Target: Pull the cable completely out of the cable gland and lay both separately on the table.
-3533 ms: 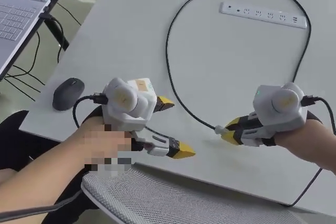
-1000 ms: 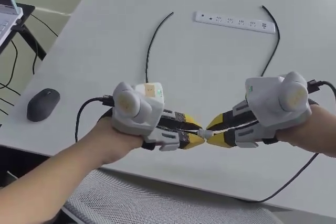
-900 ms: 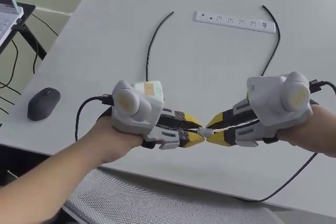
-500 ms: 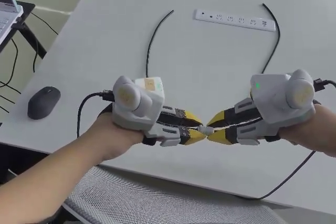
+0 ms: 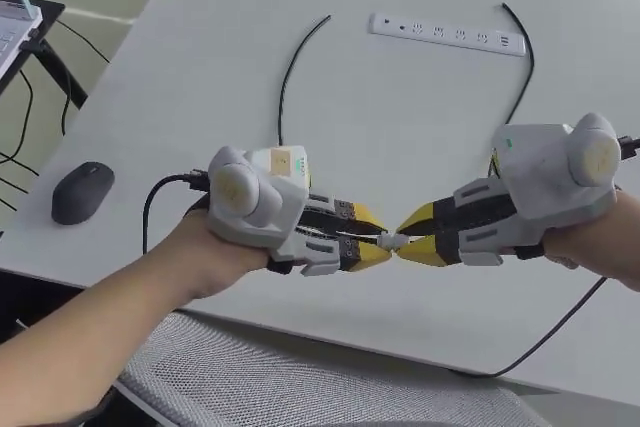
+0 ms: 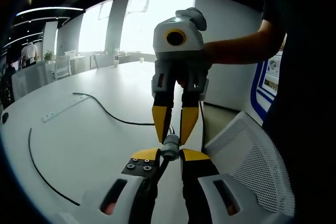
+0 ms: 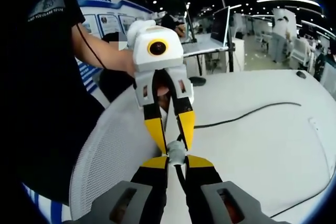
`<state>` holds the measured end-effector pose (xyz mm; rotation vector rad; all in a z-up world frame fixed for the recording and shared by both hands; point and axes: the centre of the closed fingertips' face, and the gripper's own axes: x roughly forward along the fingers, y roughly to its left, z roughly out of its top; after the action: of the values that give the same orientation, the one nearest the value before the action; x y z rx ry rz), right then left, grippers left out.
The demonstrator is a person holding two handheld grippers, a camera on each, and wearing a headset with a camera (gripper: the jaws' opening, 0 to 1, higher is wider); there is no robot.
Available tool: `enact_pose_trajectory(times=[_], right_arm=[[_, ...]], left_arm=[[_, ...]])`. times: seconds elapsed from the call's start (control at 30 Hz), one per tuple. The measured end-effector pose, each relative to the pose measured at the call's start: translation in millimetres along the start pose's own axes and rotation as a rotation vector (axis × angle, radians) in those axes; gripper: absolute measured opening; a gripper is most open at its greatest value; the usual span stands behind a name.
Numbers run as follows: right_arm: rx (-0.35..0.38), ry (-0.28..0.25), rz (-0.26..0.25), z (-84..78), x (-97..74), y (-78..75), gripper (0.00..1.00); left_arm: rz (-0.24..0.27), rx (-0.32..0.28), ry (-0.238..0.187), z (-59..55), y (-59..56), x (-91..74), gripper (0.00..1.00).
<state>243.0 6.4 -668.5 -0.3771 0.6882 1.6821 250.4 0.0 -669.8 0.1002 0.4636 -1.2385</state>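
A small grey cable gland (image 5: 391,241) hangs above the table's near edge, between the tips of both grippers. My left gripper (image 5: 379,243) comes in from the left and my right gripper (image 5: 403,242) from the right, tip to tip. In the left gripper view the gland (image 6: 169,143) sits just past my own yellow tips (image 6: 170,155), with the black cable (image 6: 157,170) running back between them. In the right gripper view the gland (image 7: 176,152) rests at my own tips (image 7: 177,161). The long black cable (image 5: 283,97) lies on the white table and disappears behind the left gripper.
A white power strip (image 5: 445,33) lies at the far side, its black cord (image 5: 516,97) curving down the right. A dark mouse (image 5: 82,190) sits at the left table edge. A grey mesh chair (image 5: 300,377) stands just below the near edge.
3.5 s ago the grippers were apart, the left one open and the right one holding the gland end. Now they meet tip to tip. Over the last second both lifted slightly.
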Motion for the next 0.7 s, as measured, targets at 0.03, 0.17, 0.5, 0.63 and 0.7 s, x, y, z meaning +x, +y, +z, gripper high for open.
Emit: enact_pose_trajectory(times=[0.03, 0.17, 0.5, 0.63, 0.7], right_arm=[[0.003, 0.002, 0.003, -0.3, 0.3, 0.7, 0.06], [-0.009, 0.016, 0.005, -1.4, 2.5, 2.4, 0.07], [-0.014, 0.022, 0.001, -0.9, 5.1, 2.3, 0.08], [0.005, 0.024, 0.008, -1.4, 5.6, 2.9, 0.08], [-0.002, 0.032, 0.016, -3.2, 6.9, 4.6, 0.09]], left_arm=[[-0.004, -0.002, 0.003, -0.2, -0.5, 0.1, 0.16], [-0.004, -0.022, 0.027, -2.9, -1.3, 0.6, 0.15], [0.005, -0.073, 0.040, -2.8, 0.0, -2.0, 0.14], [0.002, -0.088, 0.042, -1.0, -2.8, -1.8, 0.14], [-0.001, -0.092, 0.045, -0.6, -5.2, -0.8, 0.14]])
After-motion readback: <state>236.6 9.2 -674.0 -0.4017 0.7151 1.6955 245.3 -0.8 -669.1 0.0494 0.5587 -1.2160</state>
